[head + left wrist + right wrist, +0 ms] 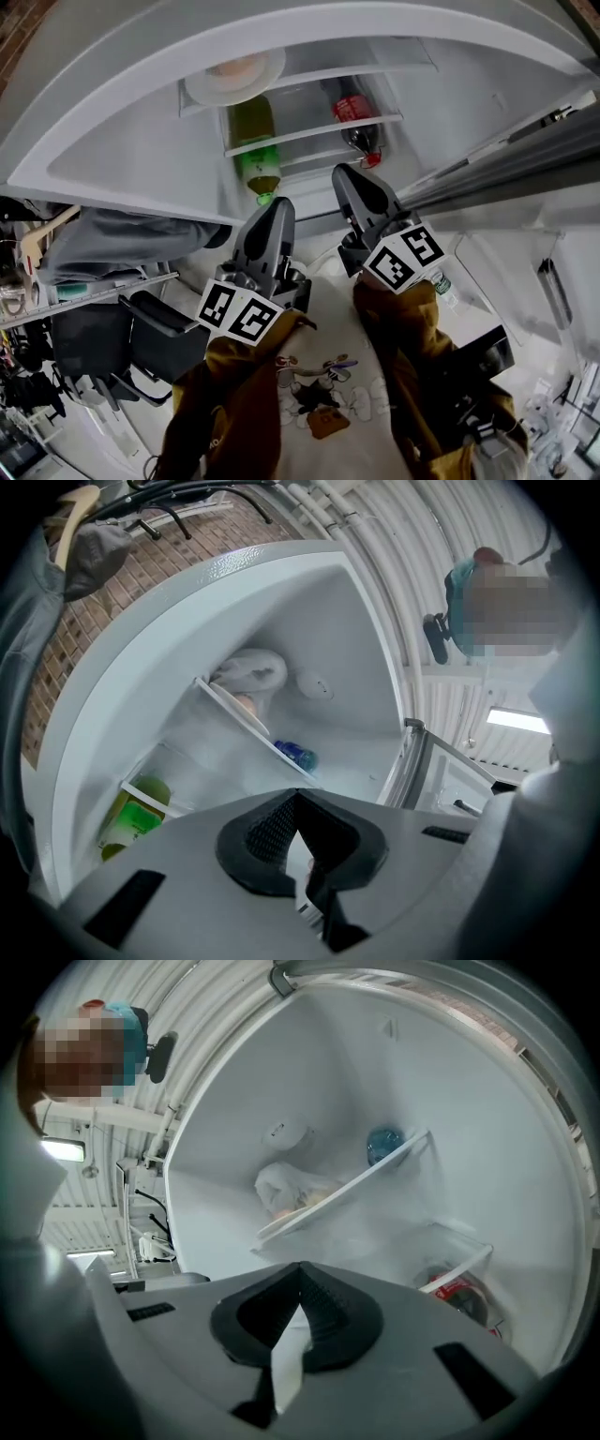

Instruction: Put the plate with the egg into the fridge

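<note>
Two hand-held grippers sit level before the open white fridge (112, 141), both outside its cavity. The left gripper (277, 208) has its fingers together with nothing between them. The right gripper (349, 178) is likewise closed and empty.

The white round plate (234, 77) bearing the pale egg (239, 67) rests on the upper glass shelf (309, 82), towards its left end and well apart from both sets of fingers. It lies ahead of and above them, on the left gripper's side, so that hand is judged the nearer.

On the shelf below stand a green plastic bottle (258, 155) and a dark bottle with a red label (356, 117), neither touching the plate.

Judgement: placement looks complete, and only closing up remains.
</note>
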Demonstrator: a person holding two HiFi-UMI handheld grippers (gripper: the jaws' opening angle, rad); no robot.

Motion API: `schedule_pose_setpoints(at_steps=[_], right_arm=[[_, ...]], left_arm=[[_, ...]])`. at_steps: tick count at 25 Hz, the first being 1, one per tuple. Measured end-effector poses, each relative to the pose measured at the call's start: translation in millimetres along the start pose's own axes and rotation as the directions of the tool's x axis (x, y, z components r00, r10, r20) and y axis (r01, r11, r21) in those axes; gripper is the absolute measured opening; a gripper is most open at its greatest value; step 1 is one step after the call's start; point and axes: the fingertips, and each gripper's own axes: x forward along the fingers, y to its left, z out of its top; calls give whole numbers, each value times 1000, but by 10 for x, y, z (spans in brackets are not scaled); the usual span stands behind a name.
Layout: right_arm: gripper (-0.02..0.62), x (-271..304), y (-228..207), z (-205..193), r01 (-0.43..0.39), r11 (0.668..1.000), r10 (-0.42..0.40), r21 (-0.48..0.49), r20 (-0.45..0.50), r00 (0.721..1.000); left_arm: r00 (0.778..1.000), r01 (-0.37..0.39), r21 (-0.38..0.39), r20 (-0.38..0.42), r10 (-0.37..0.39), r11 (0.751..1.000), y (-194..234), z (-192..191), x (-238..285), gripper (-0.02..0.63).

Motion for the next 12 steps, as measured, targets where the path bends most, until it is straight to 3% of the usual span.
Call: schedule_pose_setpoints(at_steps=[12], right_arm=[[6,-71,83,79,-30,999,30,-21,15,999]], left_arm=[[1000,15,-3,-10,-15,1000,-101,-74,42,6]])
